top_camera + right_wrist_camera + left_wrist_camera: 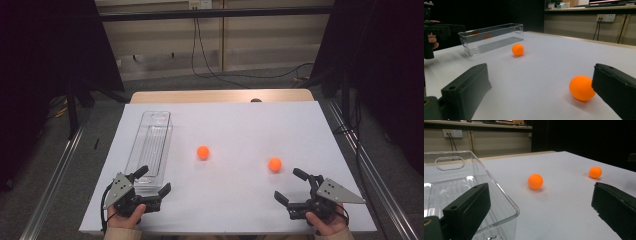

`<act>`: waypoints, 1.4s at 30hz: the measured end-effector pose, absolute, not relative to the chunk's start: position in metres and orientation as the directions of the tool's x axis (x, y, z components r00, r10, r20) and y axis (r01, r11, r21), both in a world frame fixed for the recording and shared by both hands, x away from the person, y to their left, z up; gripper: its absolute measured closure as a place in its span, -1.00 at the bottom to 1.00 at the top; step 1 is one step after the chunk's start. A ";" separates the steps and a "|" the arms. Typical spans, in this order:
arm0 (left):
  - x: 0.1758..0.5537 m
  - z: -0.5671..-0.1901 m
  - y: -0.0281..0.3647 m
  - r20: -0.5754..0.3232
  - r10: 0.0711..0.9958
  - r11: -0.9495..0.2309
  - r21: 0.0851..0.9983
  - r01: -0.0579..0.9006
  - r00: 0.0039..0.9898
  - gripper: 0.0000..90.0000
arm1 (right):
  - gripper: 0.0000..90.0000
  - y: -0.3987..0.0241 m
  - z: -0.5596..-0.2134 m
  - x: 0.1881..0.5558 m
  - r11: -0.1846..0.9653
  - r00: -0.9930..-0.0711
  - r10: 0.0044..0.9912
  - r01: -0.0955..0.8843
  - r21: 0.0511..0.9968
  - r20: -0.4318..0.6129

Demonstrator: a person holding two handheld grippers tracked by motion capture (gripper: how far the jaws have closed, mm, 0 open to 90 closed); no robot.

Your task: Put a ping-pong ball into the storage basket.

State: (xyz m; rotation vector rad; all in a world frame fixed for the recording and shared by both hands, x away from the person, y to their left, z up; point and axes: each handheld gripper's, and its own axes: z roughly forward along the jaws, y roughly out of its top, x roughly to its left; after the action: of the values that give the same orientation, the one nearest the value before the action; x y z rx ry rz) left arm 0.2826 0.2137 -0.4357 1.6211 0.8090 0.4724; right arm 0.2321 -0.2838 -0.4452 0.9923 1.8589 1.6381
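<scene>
Two orange balls lie on the white table sheet [240, 125]: one near the middle [202, 152] and one to the right [274, 164]. A clear plastic bin [150, 145] stands lengthwise at the left. My left gripper [154, 180] is open at the bin's near end, and in the left gripper view its left jaw hangs over the bin's rim [506, 197], with the middle ball [535, 181] ahead. My right gripper [289, 185] is open just short of the right ball. In the right gripper view that ball [581, 87] sits beside the right jaw, apart from it.
The bin [491, 37] looks empty, showing only orange reflections. A hand [432, 41] holding the left gripper shows at the far left of the right gripper view. A wooden table edge [220, 96] runs behind the sheet. Metal rails [55, 175] flank the table, and cables lie on the floor.
</scene>
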 end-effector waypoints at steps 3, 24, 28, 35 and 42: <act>0.282 -0.436 0.213 -0.134 0.723 -0.052 0.967 0.248 0.678 -0.95 | -0.98 -0.284 -0.445 0.232 0.027 -0.630 0.768 0.209 0.977 0.114; 0.285 -0.434 0.199 -0.152 0.694 -0.048 0.965 0.256 0.704 -0.96 | -0.98 -0.284 -0.445 0.233 0.028 -0.631 0.768 0.205 0.978 0.110; 0.286 -0.433 0.195 -0.150 0.688 -0.053 0.965 0.256 0.710 -0.96 | -0.98 -0.284 -0.445 0.233 0.028 -0.630 0.768 0.207 0.978 0.111; 0.288 -0.431 0.189 -0.154 0.680 -0.052 0.965 0.256 0.717 -0.96 | -0.97 -0.284 -0.445 0.233 0.030 -0.632 0.767 0.207 0.978 0.110; 0.291 -0.430 0.182 -0.167 0.676 -0.045 0.963 0.266 0.718 -0.96 | -0.97 -0.284 -0.445 0.233 0.029 -0.635 0.765 0.205 0.978 0.110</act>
State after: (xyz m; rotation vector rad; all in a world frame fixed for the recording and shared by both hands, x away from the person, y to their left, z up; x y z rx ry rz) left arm 0.2907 0.1818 -0.4303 1.6260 0.7760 0.3922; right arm 0.2329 -0.2841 -0.4445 0.9820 1.8615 1.6418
